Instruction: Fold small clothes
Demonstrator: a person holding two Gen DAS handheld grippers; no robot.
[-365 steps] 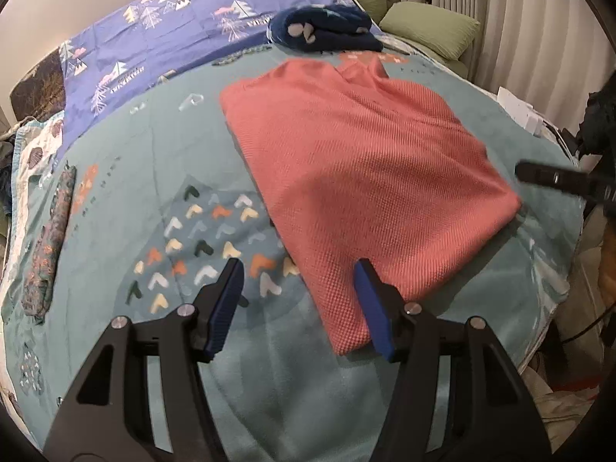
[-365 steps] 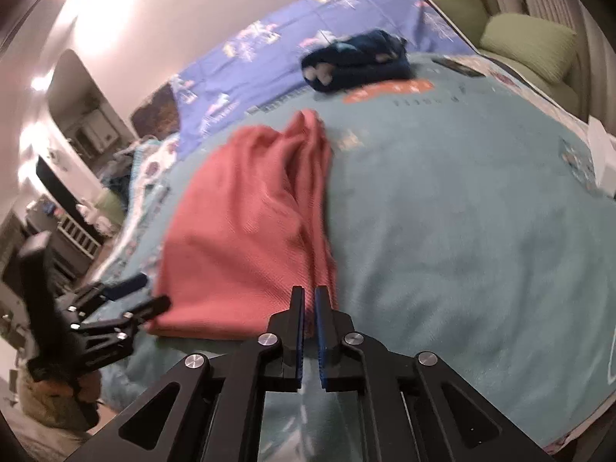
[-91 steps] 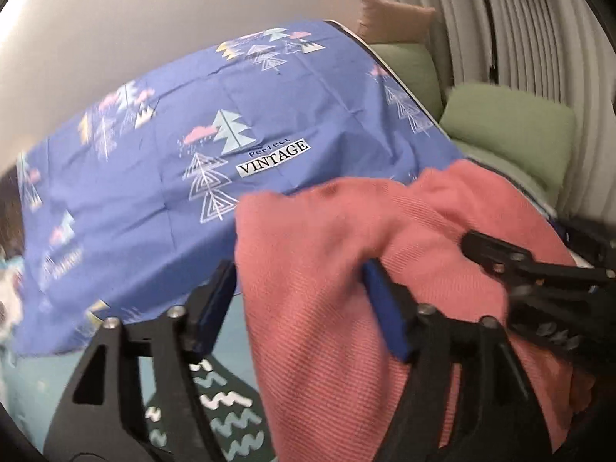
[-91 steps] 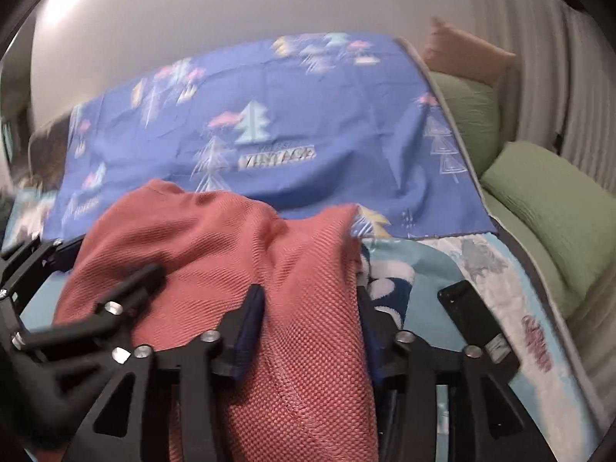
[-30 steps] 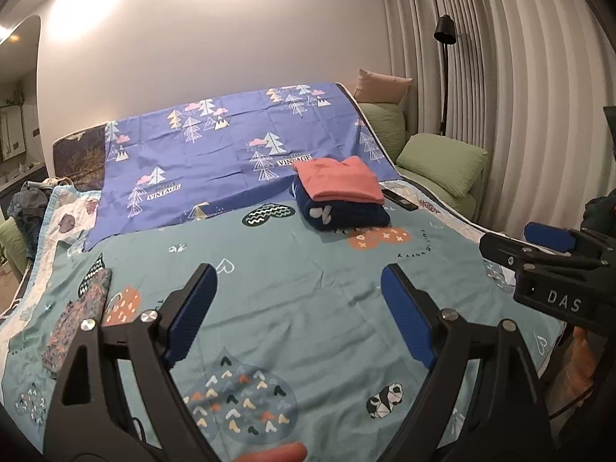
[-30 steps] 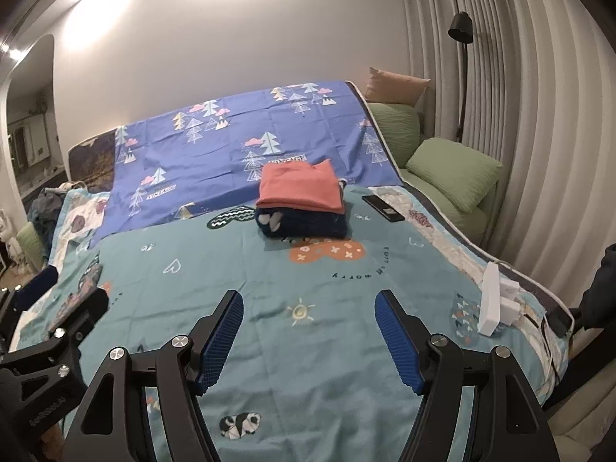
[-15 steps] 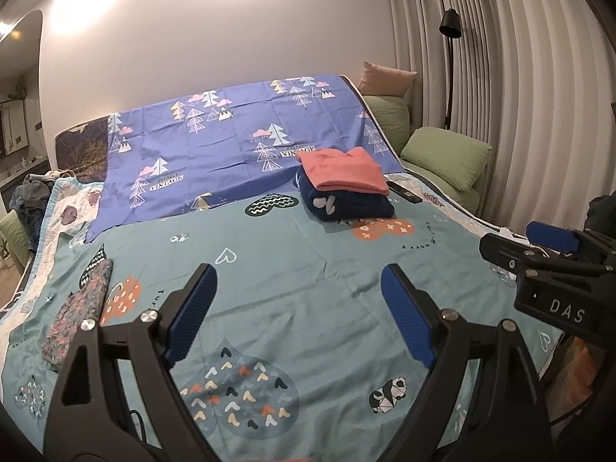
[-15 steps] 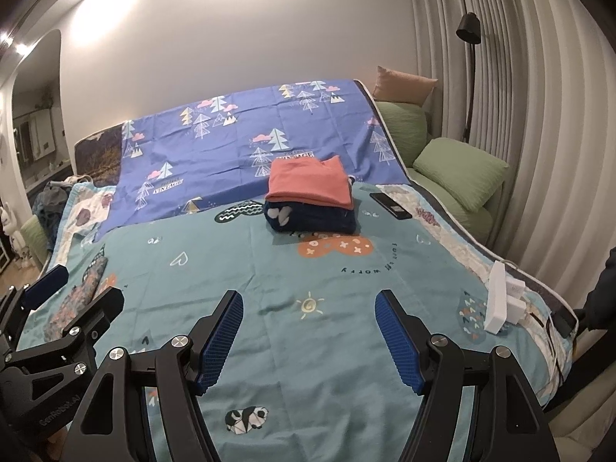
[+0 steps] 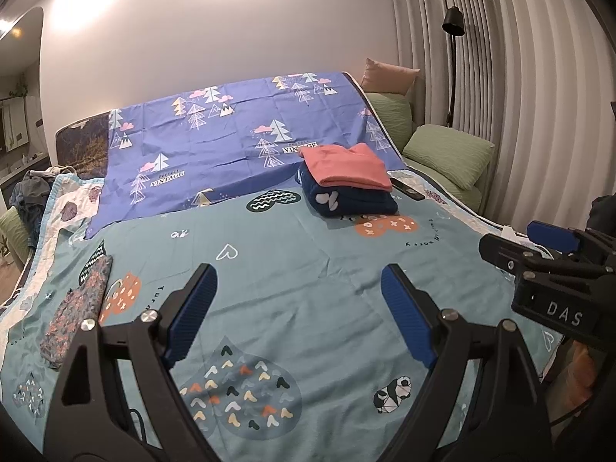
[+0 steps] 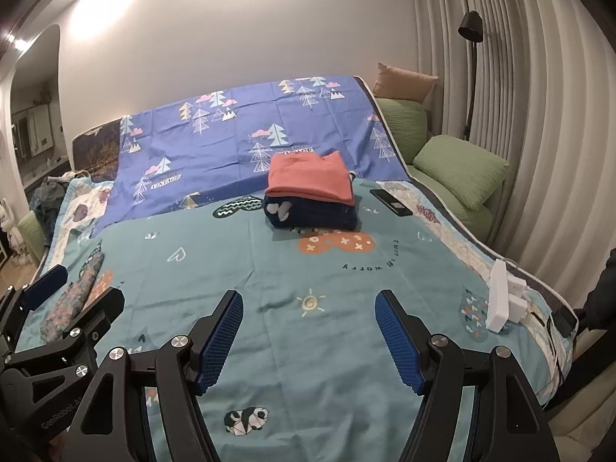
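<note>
a: where's the folded coral top [image 9: 348, 165] [image 10: 310, 179]?

b: far end of the bed [image 9: 308, 265] [image 10: 385, 254], stacked right on a folded navy piece [image 9: 348, 198] [image 10: 312, 213], phone [image 10: 390, 202] just beside it.

a: and the fingers?

b: left gripper [image 9: 304, 315] and right gripper [image 10: 310, 337] both spread wide, holding nothing, hanging over the teal sheet well apart from the stack. a patterned cloth [image 9: 79, 308] lies by the left edge.

Landmark: clothes stack [image 10: 312, 196], coral top on navy garment, far on the bed cover [image 10: 346, 285].
Near side of stack: bare cover, room to pass.
Right of stack: phone [image 10: 390, 202] just beside; white charger [image 10: 500, 296] well nearer, at the bed edge.
Left of stack: patterned cloth [image 9: 77, 308] well apart, at the left edge.
Behind stack: sloped blue sheet [image 9: 238, 146] close.
</note>
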